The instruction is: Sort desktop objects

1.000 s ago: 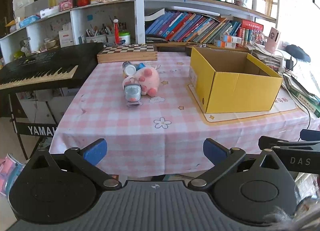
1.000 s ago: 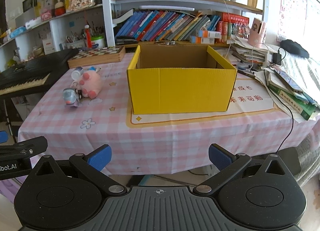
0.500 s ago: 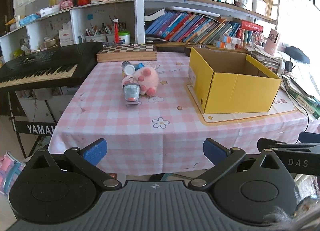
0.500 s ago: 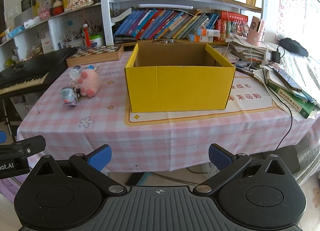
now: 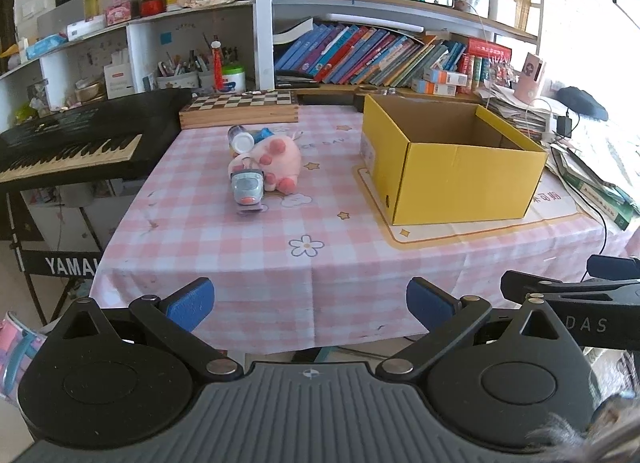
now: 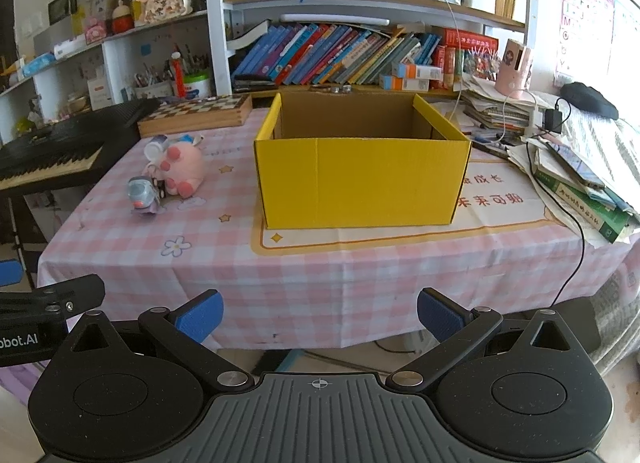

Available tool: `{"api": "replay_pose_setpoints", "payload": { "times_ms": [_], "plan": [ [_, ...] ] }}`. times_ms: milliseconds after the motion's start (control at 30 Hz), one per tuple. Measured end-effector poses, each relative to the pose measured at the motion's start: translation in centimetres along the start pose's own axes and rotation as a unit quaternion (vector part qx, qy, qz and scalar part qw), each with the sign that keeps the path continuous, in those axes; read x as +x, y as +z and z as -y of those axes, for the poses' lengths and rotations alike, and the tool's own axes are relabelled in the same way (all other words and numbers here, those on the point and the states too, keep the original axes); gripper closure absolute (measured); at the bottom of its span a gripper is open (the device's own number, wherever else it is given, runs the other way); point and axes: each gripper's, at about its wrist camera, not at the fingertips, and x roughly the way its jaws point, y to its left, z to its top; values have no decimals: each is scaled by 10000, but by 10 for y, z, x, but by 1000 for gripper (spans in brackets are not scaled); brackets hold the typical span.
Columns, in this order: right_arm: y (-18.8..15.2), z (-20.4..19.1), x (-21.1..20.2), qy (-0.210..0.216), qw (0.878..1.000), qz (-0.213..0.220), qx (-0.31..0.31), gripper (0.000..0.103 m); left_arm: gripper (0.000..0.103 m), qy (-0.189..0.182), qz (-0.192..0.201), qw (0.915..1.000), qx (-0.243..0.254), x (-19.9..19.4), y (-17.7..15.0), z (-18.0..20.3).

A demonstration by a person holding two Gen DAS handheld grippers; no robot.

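A pink plush pig [image 5: 278,161] [image 6: 182,167] lies on the pink checked tablecloth [image 5: 248,247]. A grey toy train [image 5: 247,191] [image 6: 141,193] rests against its front. A small bottle with a white cap [image 5: 239,139] [image 6: 154,147] lies behind it. An open yellow cardboard box [image 5: 452,163] [image 6: 360,171] stands to the right; no contents show in it. My left gripper [image 5: 310,301] is open and empty, in front of the table's near edge. My right gripper [image 6: 320,313] is open and empty, facing the box from off the table.
A wooden chessboard box [image 5: 240,107] lies at the back of the table. A black keyboard [image 5: 72,147] stands to the left. Stacked books and papers [image 6: 572,167] and a cable lie to the right. Bookshelves [image 6: 352,51] rise behind.
Both grippers have drawn back a little from the table, so the objects look smaller. Both stay open and empty.
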Motion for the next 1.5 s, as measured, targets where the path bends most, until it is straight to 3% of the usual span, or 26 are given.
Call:
{"api": "replay_pose_setpoints", "payload": {
  "times_ms": [667, 1500],
  "plan": [
    [0, 0, -3, 125, 9999, 45, -9, 0, 0, -183, -87, 9998, -69, 1, 0, 0],
    [1, -10, 0, 127, 9997, 72, -178, 0, 0, -108, -37, 9999, -77, 4, 1, -6]
  ]
}}
